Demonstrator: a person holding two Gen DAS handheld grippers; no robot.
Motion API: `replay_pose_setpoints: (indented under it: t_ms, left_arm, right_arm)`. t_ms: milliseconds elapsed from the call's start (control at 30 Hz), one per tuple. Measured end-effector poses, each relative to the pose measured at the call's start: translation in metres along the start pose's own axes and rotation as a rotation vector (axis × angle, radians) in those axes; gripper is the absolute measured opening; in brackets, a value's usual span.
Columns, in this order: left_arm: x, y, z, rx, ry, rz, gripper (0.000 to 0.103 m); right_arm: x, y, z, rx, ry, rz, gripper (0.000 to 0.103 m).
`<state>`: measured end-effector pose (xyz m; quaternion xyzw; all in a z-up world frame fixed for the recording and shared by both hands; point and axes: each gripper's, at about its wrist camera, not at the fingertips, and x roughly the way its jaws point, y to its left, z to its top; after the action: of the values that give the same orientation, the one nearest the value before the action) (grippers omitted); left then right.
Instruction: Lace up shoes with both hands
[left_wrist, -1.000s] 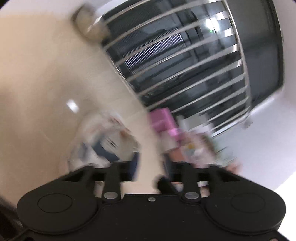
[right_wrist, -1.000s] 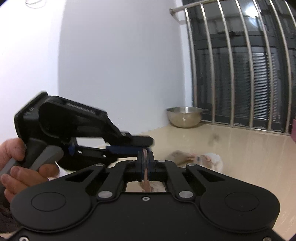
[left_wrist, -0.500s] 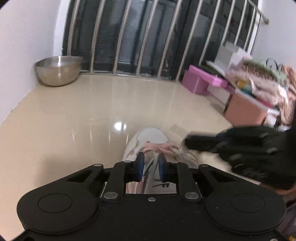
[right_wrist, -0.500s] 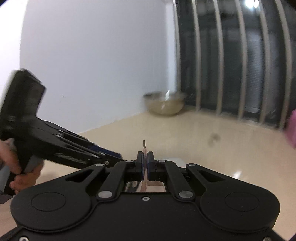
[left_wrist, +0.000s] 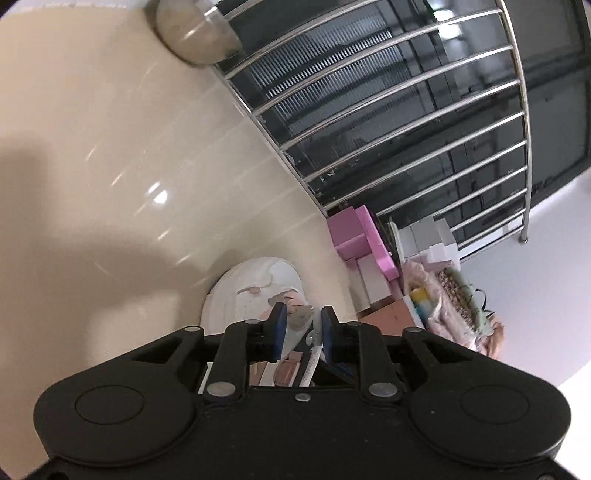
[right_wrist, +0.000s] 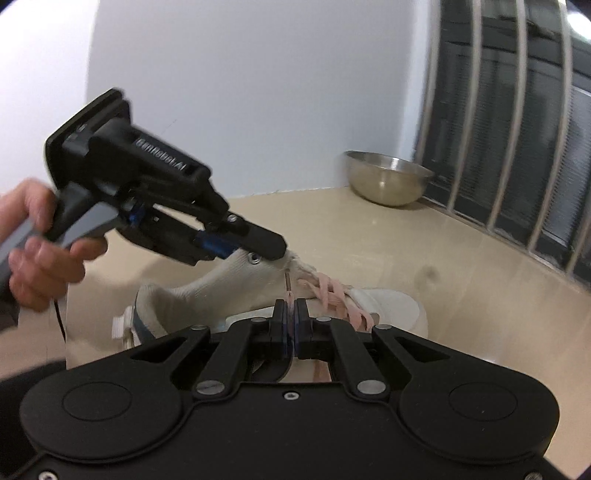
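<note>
While one shoe (right_wrist: 258, 291) lies there, two claws work one lace (right_wrist: 332, 295).

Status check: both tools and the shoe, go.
Right tool shut on pink lace end. Left tool at the white sneaker collar, jaws opening, nothing clearly pinched. Nothing in the way.
</note>
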<state>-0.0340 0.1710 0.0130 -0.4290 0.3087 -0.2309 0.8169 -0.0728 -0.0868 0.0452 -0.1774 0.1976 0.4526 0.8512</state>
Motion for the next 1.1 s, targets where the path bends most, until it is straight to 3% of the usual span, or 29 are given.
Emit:
replay_pose_setpoints:
  t_ms: [133,433,867,1100]
  left_arm:
    - [0.005,-0.002,0.002,0.004,-0.003,0.012,0.022]
    - [0.007,-0.006,0.003,0.024,0.009,0.028,0.021]
    - [0.006,-0.003,0.003,0.004,0.009,0.016,0.021]
    - [0.006,-0.004,0.002,0.008,0.014,0.019,0.022]
  right_arm:
    - [0.007,0.005,0.002,-0.01,-0.003,0.007,0.003]
    - [0.009,-0.012,-0.005,0.242,-0.032,0.011,0.002]
    - [0.02,-0.034,-0.003,0.438,0.017,0.0,0.0]
    - [0.02,-0.028,0.0,0.389,0.02,-0.027,0.0]
